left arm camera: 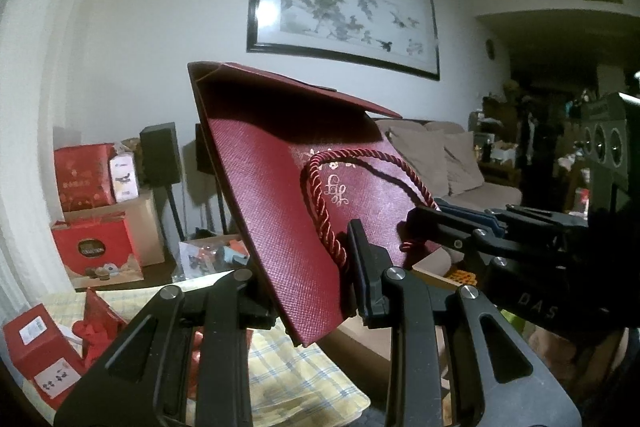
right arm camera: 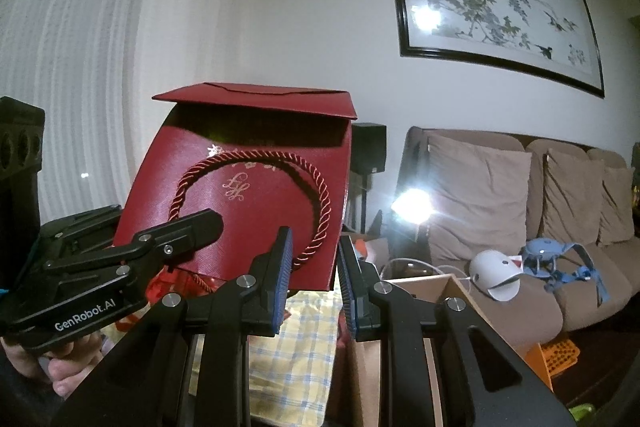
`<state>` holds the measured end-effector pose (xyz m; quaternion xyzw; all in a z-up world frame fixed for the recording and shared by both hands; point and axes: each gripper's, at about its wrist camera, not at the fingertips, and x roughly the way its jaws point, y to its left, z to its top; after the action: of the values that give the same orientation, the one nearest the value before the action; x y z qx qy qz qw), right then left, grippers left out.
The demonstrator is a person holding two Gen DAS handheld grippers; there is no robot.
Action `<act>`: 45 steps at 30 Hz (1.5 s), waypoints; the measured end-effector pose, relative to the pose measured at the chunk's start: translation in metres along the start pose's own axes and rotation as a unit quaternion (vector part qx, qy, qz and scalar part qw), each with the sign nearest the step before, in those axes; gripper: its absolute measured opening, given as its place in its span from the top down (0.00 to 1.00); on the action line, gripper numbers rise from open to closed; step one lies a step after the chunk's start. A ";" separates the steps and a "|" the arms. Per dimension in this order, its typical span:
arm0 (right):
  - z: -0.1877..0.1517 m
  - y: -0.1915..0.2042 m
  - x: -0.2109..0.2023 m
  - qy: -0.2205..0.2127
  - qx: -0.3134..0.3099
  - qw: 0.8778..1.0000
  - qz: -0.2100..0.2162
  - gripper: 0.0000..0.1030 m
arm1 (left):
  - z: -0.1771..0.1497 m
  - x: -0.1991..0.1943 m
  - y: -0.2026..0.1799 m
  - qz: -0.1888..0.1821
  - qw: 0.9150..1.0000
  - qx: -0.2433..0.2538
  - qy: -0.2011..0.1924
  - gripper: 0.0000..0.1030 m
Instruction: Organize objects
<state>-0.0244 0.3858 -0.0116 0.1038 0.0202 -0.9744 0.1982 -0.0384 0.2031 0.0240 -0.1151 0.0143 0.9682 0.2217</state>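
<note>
A dark red paper gift bag with a twisted rope handle and gold lettering hangs in the air, folded flat and tilted. Its top flap sticks out. My left gripper is shut on the bag's lower edge. From the right, my right gripper clamps the edge beside the handle. In the right wrist view the bag faces the camera. Its lower right corner sits between the blue pads of my right gripper. The left gripper pinches the bag's lower left part there.
Below lies a yellow checked cloth with red boxes on it. More red boxes are stacked at the left. An open cardboard box stands at lower right, before a beige sofa bearing a white helmet-like object.
</note>
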 end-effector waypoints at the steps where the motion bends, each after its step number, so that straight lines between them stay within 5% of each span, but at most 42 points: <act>1: 0.000 -0.001 0.000 0.001 -0.001 1.000 -0.001 0.79 | 0.000 0.001 -0.002 -0.001 1.000 0.000 0.001 0.74; 45: -0.022 -0.070 0.028 0.057 0.038 0.996 -0.061 0.79 | -0.008 0.078 -0.032 -0.059 0.997 0.010 0.046 0.74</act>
<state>-0.0725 0.4418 -0.0395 0.1651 0.0007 -0.9773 0.1326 -0.0912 0.2642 -0.0011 -0.1581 0.0277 0.9469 0.2785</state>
